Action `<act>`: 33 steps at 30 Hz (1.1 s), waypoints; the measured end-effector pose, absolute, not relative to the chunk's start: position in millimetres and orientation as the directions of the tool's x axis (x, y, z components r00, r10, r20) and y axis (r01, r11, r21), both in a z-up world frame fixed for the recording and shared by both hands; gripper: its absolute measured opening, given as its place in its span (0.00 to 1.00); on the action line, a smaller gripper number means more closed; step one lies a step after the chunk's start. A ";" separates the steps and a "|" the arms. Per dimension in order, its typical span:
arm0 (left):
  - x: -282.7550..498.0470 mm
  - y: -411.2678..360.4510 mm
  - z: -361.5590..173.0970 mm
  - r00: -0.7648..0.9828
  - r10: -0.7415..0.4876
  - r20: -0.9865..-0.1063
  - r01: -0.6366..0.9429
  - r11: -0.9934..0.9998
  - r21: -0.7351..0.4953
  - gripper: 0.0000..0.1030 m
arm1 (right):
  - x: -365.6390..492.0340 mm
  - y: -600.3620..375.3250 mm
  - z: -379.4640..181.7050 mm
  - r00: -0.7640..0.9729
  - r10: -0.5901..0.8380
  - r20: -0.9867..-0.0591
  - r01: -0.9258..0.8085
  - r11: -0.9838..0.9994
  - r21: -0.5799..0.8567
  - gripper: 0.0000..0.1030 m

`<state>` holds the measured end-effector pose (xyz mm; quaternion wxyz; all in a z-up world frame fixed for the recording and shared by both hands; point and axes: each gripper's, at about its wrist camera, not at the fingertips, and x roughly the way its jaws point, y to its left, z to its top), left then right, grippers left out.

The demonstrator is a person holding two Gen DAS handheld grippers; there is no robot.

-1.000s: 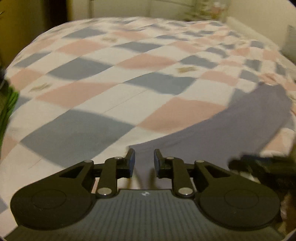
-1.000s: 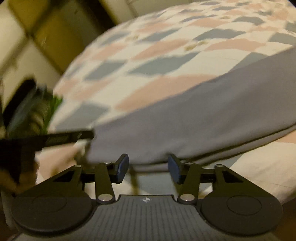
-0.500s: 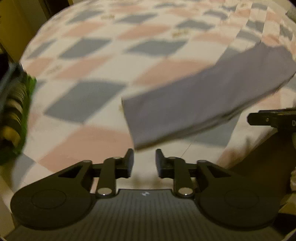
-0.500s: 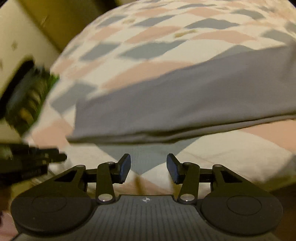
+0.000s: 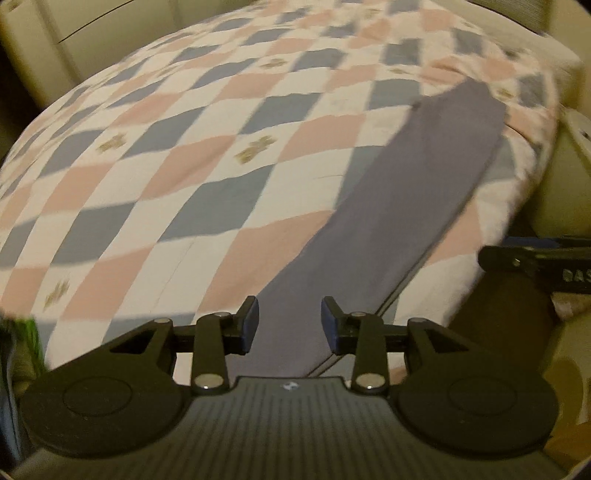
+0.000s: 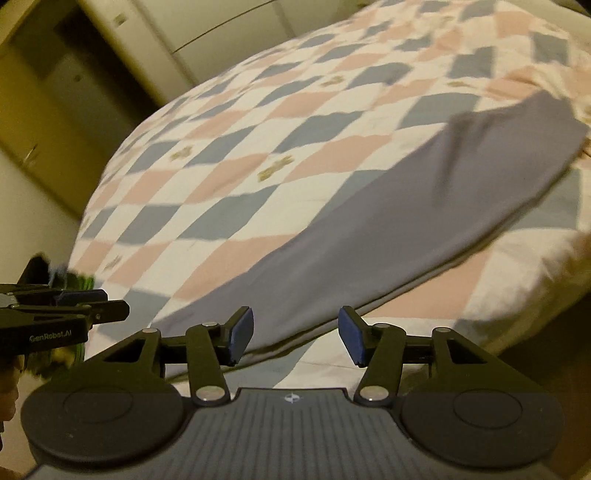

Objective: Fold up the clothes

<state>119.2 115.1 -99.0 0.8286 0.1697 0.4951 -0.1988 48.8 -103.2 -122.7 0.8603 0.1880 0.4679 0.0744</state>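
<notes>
Long grey garment [image 5: 399, 206] lengthwise along, seemingly, bed edge; both grippers [image 5: 289, 325] [image 6: 295, 334] apart.

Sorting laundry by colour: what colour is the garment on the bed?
Plain greyish purple garment, clearest in the left wrist view.

One grey garment [image 5: 413, 206] lies on the bed [image 5: 192, 155], a single long folded strip; in the right wrist view it is the same one piece [image 6: 369, 236]. One bed, under one checked cover [image 6: 266, 155] of pink, blue-grey and white squares. Two tools: the left tool [image 5: 289, 325] and the right tool [image 6: 296, 334], each with two fingers, so four fingers in all, every one tipped with a blue pad. One green thing [image 6: 86, 282] shows at the bed's edge, too blurred to name. Cupboard doors [image 6: 177, 33] stand behind; their number is unclear.
</notes>
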 end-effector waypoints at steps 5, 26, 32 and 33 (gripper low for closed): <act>131.7 143.3 -99.0 0.385 -0.197 -0.902 0.644 0.757 0.109 0.32 | 34.3 -71.8 -126.1 0.601 0.171 -0.781 0.262 0.881 0.394 0.54; 131.3 200.6 -95.2 0.273 -0.297 -0.915 0.821 0.568 0.061 0.37 | -21.6 67.1 -101.0 0.591 -0.069 -0.804 0.527 0.788 0.320 0.58; 135.2 200.3 -99.4 0.265 -0.303 -0.915 0.838 0.542 0.064 0.37 | -29.1 77.5 -103.7 0.574 -0.089 -0.814 0.554 0.774 0.306 0.59; 136.0 199.7 -99.9 0.265 -0.304 -0.915 0.842 0.536 0.066 0.38 | -30.5 78.4 -103.9 0.573 -0.094 -0.814 0.560 0.770 0.306 0.59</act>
